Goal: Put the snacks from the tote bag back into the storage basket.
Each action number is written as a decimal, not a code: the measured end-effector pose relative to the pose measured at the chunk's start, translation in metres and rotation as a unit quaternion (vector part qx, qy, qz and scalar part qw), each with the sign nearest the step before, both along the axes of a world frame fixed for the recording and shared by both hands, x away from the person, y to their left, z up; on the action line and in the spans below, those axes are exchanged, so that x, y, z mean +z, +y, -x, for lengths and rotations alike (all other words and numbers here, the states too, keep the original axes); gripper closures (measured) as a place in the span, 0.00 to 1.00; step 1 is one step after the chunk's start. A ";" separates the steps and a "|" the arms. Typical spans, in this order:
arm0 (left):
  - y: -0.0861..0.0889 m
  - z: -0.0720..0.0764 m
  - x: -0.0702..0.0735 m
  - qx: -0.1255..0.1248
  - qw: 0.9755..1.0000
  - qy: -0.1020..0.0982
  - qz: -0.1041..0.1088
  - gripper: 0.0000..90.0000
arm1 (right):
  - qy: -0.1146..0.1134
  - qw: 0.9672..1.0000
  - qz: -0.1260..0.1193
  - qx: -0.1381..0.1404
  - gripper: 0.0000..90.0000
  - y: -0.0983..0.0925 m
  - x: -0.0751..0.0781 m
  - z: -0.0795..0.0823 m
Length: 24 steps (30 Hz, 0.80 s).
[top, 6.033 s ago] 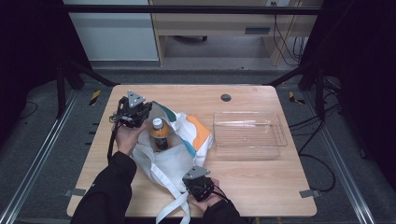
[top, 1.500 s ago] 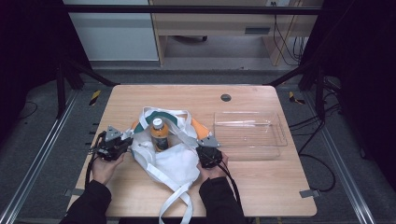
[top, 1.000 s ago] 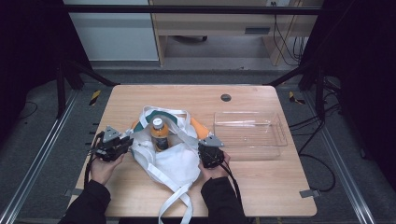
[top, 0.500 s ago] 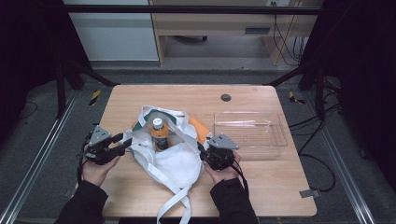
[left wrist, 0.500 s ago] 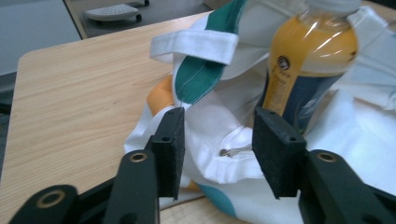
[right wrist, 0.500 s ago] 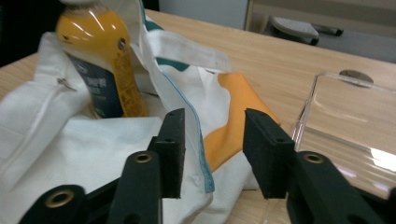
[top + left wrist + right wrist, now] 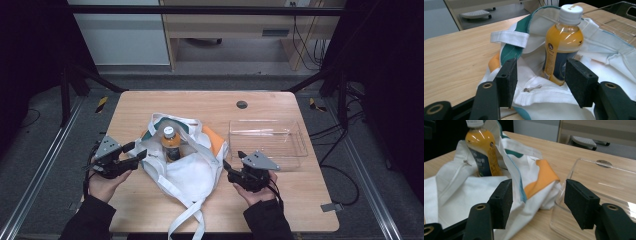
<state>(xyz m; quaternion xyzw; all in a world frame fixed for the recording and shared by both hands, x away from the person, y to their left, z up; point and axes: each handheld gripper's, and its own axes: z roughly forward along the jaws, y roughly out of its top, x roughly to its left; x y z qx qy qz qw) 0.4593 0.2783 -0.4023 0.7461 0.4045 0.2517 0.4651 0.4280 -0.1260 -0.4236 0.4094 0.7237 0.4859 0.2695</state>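
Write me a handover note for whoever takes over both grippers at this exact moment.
Left gripper: jaws have just been opening, nothing held, beside the bag's left edge.
Right gripper: the same, at the bag's right edge.
Orange juice bottle stands upright in the opened white tote bag, mid-table; clear plastic tray to its right, holding nothing.
Done: bag mouth spread around the bottle.
Left: probably taking the bottle out, perhaps to the tray.
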 end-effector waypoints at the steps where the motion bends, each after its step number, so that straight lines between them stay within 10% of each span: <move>1: -0.001 0.001 0.001 -0.001 1.000 0.000 -0.001 0.48 | 0.001 1.000 0.001 -0.001 0.43 -0.003 -0.001 0.001; 24: -0.020 0.003 0.008 -0.013 1.000 -0.002 -0.006 0.45 | 0.001 0.999 -0.041 -0.023 0.35 -0.073 -0.019 0.030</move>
